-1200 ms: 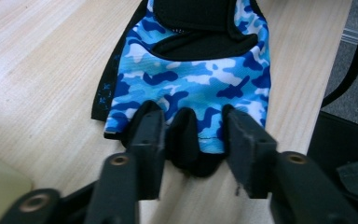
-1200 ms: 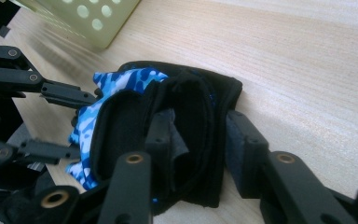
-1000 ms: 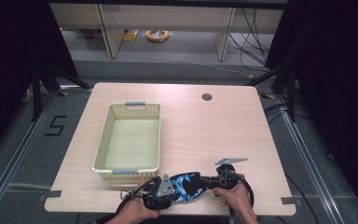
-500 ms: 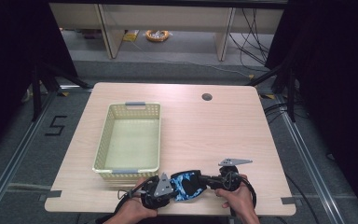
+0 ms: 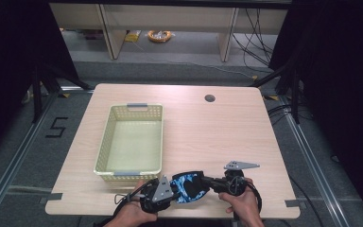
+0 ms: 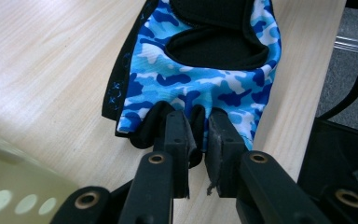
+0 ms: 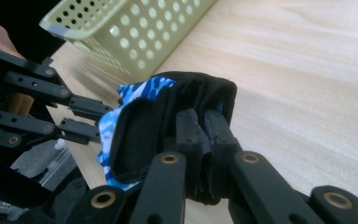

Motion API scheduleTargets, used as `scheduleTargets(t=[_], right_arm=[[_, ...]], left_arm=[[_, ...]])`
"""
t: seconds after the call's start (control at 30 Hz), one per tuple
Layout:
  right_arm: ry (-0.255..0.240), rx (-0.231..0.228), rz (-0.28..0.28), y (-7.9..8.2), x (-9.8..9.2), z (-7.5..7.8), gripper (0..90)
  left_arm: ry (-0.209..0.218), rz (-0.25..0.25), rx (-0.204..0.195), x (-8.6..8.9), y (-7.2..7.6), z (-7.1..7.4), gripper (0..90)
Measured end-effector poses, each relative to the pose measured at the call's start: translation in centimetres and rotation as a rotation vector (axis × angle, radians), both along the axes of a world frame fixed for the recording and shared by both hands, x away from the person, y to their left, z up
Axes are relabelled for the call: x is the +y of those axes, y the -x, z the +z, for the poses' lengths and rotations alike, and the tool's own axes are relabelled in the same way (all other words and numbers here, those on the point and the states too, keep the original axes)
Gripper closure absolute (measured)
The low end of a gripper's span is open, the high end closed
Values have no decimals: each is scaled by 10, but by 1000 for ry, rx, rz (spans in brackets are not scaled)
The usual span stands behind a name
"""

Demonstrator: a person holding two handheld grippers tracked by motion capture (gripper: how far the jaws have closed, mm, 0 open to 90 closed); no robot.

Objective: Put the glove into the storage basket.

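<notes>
On the left sits my yellow basket (image 5: 130, 142) on the table (image 5: 208, 137). Just in front of it, my left tongs (image 6: 196, 140) have just pinched tighter and now bite the finger end of the blue glove (image 5: 189, 187) (it has black parts too). The glove hangs between my two tools at the table's near edge. My right tongs (image 7: 204, 135) squeeze its black cuff end.

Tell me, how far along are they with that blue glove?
Done: both grippers have pinched the glove, the left gripper at its finger end, the right gripper on its black cuff. In hand: it is held between them at the table's near edge. Left, probably: getting it into the basket, which has nothing in it.
</notes>
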State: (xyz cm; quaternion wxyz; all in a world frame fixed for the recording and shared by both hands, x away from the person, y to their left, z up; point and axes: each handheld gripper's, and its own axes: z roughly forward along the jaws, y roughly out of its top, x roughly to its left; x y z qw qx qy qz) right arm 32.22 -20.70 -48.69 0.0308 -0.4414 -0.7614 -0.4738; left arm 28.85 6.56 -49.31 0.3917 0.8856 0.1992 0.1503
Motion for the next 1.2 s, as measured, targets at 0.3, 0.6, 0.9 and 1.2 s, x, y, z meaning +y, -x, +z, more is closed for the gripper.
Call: scheduleTargets(t=[0.3, 0.6, 0.9, 1.2], right_arm=[[-8, -35, -5, 5, 4, 16, 863], [-23, -64, 14, 10, 17, 45, 863], [-32, -128, 54, 1, 33, 75, 863], [-58, -133, 56, -14, 55, 93, 863]], left_arm=[[22, 0, 4, 4, 2, 8, 791], [40, 20, -23, 19, 2, 32, 794], [52, 48, -44, 35, -5, 59, 796], [14, 94, -77, 57, -18, 83, 797]])
